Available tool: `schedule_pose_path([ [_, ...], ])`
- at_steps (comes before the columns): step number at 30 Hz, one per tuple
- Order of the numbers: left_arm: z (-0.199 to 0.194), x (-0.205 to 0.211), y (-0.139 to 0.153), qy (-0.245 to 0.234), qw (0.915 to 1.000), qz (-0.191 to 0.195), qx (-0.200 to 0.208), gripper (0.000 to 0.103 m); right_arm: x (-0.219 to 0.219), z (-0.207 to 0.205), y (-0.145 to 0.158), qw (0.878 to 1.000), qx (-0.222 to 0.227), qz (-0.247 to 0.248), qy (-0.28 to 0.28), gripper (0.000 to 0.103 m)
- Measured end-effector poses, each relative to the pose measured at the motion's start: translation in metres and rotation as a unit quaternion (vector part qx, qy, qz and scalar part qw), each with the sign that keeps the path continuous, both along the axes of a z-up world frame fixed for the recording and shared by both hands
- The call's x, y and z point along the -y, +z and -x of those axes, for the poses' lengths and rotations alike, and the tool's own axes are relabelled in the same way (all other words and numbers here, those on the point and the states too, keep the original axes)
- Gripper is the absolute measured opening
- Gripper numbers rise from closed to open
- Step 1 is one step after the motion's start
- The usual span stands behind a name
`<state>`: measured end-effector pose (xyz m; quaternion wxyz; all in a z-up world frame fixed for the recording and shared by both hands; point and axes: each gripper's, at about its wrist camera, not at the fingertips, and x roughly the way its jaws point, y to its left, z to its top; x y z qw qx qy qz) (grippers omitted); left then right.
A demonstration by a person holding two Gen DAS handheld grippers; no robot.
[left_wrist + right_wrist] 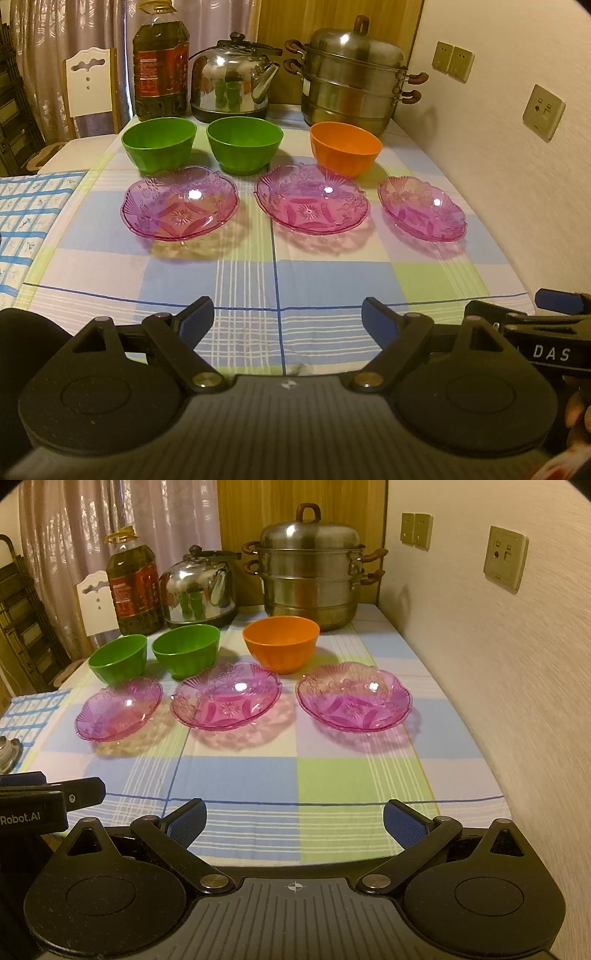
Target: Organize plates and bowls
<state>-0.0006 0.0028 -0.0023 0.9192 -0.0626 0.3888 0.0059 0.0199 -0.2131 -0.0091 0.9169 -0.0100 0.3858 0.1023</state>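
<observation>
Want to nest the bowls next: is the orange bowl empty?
Empty. The orange bowl stands upright, and the right wrist view shows only bare orange inside.

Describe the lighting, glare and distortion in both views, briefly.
Left wrist view: warm dim light, a white glare spot on the middle pink plate, fisheye bending of the tablecloth lines, and the open left claw soft at the bottom. Right wrist view: the same yellowish cast, reflections on the kettle, patterned shadows under the plates, the right claw open.
</observation>
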Motion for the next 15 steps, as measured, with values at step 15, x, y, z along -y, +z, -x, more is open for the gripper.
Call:
schedule_pose_path([
  [15,0.0007,0.0027,0.0002,-0.002,1.0,-0.001,0.001,0.086,0.0012,-0.0004,-0.0009,1.0,0.002,0.0,-0.003,0.102],
])
